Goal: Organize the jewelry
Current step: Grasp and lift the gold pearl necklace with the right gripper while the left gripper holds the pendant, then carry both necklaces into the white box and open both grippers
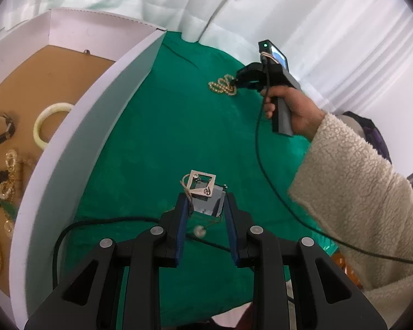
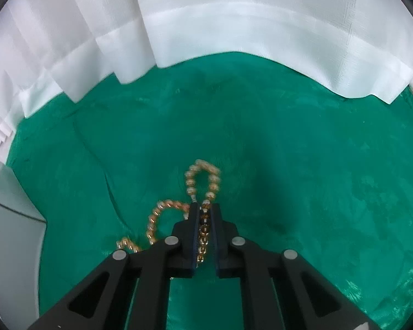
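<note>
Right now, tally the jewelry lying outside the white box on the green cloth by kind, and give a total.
Gold bead strand: 1
Square silver pendant on a chain: 1
Pale round bead on a thin chain: 1 (may belong to the pendant; cannot tell)
Total: 3, or 2 if the bead is part of the pendant.

Staged recording setup, not a lived-in room: desk under green cloth [image 2: 289, 137], white curtain backdrop [image 2: 234, 22] across top of frame, white box [image 1: 68, 143] at left holding jewelry.
</note>
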